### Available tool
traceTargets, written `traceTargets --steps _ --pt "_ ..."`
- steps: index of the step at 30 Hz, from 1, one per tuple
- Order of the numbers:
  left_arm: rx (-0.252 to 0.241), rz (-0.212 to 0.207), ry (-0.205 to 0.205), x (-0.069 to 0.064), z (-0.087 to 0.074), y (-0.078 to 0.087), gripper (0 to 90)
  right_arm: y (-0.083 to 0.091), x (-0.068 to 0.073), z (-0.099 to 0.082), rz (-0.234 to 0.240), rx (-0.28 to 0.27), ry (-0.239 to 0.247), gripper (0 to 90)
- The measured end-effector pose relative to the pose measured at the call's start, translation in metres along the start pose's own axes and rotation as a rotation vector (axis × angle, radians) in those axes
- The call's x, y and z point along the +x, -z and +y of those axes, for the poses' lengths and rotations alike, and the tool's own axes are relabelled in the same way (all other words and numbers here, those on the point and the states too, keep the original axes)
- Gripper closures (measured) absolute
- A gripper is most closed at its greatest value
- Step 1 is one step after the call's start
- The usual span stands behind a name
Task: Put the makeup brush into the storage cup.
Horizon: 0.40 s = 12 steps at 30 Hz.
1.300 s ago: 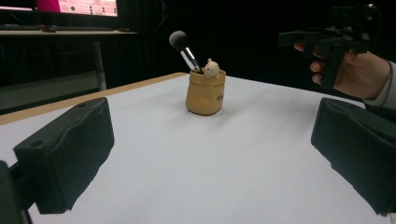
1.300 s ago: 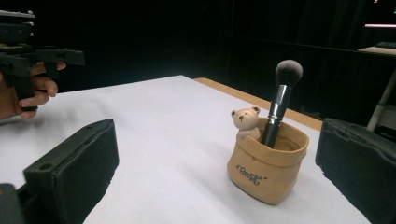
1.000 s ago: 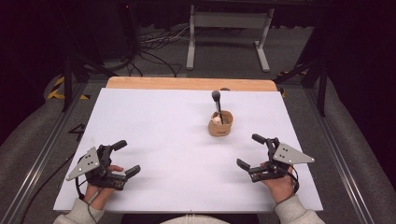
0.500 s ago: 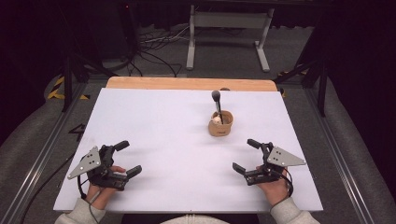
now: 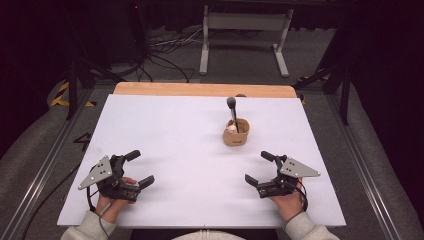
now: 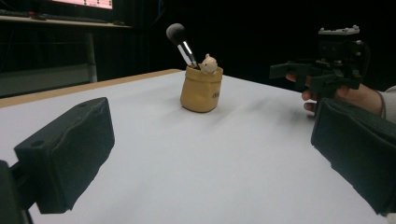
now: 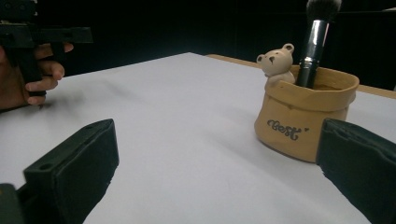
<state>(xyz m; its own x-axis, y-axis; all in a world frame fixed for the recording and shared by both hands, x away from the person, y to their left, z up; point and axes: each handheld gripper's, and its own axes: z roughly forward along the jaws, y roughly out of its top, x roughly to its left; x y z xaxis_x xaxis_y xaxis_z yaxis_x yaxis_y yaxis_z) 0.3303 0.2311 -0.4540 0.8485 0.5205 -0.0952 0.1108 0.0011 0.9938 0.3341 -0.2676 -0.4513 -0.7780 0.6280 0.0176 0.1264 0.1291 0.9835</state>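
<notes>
I see the table [image 5: 165,130], white-topped and bare around both tools. My left gripper [image 5: 131,171] sits at the near left, jaws spread wide, nothing between them. My right gripper [image 5: 261,168] sits at the near right, likewise wide open and empty. The tan pot [image 5: 236,133] stands upright well ahead of the right gripper's fingers [image 7: 70,172] and far across from the left's. In it, a brush [image 7: 315,42] stands head up, leaning, beside a small bear [image 7: 275,63] at the rim.
</notes>
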Motion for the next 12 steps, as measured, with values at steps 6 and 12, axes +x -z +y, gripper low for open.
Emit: traceTargets --steps 6,12 --pt "0.01 0.002 -0.017 -0.0006 -0.0005 -0.0017 0.1 -0.0007 0.0019 0.0003 -0.004 0.004 0.018 0.0" --pt "0.011 0.009 -0.024 -0.0012 0.0001 -0.0013 0.1 -0.0002 0.0021 0.0013 -0.006 0.001 0.028 0.0"
